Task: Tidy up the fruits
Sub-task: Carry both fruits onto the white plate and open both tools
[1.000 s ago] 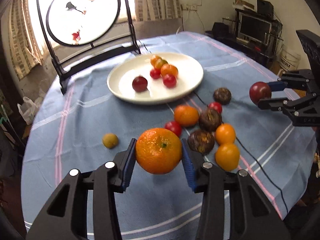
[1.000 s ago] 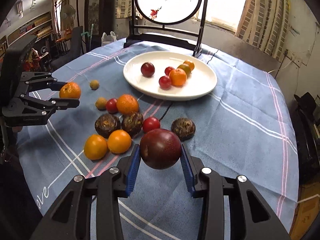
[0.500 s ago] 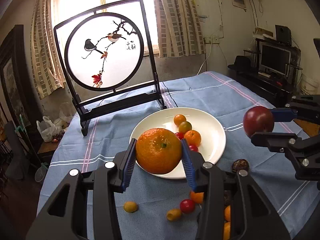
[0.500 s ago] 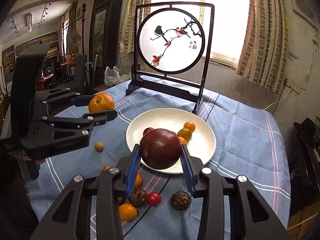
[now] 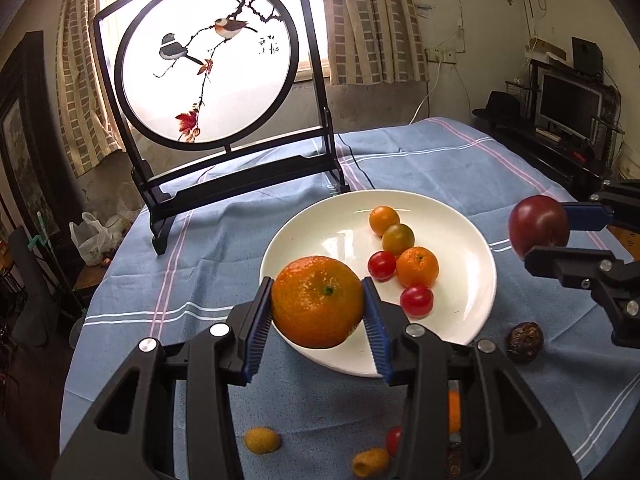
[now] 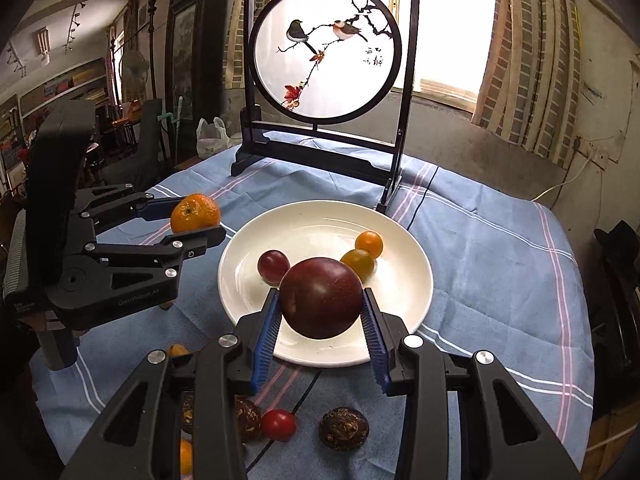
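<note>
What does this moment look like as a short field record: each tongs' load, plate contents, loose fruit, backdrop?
left tongs: shut on large orange, held at the plate's near-left edge
right tongs: shut on dark red plum, held over the plate's near side
white plate: several small fruits, orange, red and yellow-green
loose fruit on blue tablecloth: cherry tomato, brown wrinkled fruit, others partly hidden
backdrop: round bird screen behind plate
</note>
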Motion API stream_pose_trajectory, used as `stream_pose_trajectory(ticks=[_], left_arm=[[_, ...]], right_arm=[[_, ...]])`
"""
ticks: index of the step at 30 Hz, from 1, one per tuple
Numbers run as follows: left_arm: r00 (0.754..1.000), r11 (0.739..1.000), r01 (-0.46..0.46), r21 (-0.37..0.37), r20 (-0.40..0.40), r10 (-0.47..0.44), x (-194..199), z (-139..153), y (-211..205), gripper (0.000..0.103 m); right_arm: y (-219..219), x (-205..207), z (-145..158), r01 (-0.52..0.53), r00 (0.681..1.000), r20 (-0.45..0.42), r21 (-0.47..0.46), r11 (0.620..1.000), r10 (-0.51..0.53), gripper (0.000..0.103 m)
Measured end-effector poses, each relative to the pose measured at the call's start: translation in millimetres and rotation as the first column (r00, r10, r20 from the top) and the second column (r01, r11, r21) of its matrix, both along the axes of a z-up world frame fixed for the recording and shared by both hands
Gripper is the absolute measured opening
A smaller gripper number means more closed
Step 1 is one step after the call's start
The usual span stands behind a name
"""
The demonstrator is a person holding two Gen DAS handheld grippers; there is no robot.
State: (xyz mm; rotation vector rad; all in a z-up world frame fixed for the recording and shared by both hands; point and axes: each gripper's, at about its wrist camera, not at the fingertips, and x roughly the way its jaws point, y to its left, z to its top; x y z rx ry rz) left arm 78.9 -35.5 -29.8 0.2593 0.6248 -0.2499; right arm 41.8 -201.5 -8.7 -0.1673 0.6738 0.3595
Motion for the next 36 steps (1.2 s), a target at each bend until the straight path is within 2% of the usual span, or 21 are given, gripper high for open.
stream_pose_trajectory(ticks=[9, 17, 24, 29, 30, 31, 32, 36], left_arm=[[1.000, 1.000, -0.017, 0.012, -0.025, 0.018, 21.8, -7.9, 0.0, 0.042], [0.997, 0.998, -0.055, 0.000, -0.060, 0.055, 56.0, -9.4, 0.7, 0.043], [0.994, 0.998, -0.058, 0.031, -0.089, 0.060, 79.4, -22.2, -11.5, 0.043], [0.989, 0.998, -0.065, 0.016, -0.135, 0.066, 93.7, -34.2, -11.7, 0.043], [0.987, 0.997, -0.071, 0.015, -0.140, 0.072, 96.0, -35.6, -11.2, 0.046], [0.988, 0.996, -0.082, 0.015, -0.133, 0.084, 97.3, -35.2, -10.5, 0.060], [0.989, 0.996, -0.094, 0.010, -0.114, 0.095, 96.8, -33.3, -8.9, 0.070], [0.992, 0.996, -0.087, -0.017, -0.091, 0.085, 90.0, -21.9, -2.7, 0.070]], right_arm=[[-9.9, 22.3, -15.4, 0.030, 0.999, -0.035, -0.016, 0.999, -0.031, 0.041], [-19.2, 64.6, -34.9, 0.090, 0.991, -0.100, -0.001, 0.996, -0.089, 0.041], [-16.2, 102.4, -53.5, 0.126, 0.982, -0.139, -0.020, 0.992, -0.127, 0.041], [-17.3, 116.2, -60.3, 0.141, 0.977, -0.158, -0.008, 0.990, -0.140, 0.042], [-16.4, 118.1, -61.6, 0.139, 0.977, -0.164, -0.012, 0.990, -0.139, 0.045], [-16.6, 118.1, -60.5, 0.154, 0.977, -0.146, -0.018, 0.988, -0.155, 0.053], [-16.9, 117.0, -58.0, 0.165, 0.978, -0.125, -0.015, 0.986, -0.165, 0.055], [-18.7, 107.7, -42.9, 0.153, 0.983, -0.106, 0.031, 0.988, -0.149, 0.055]])
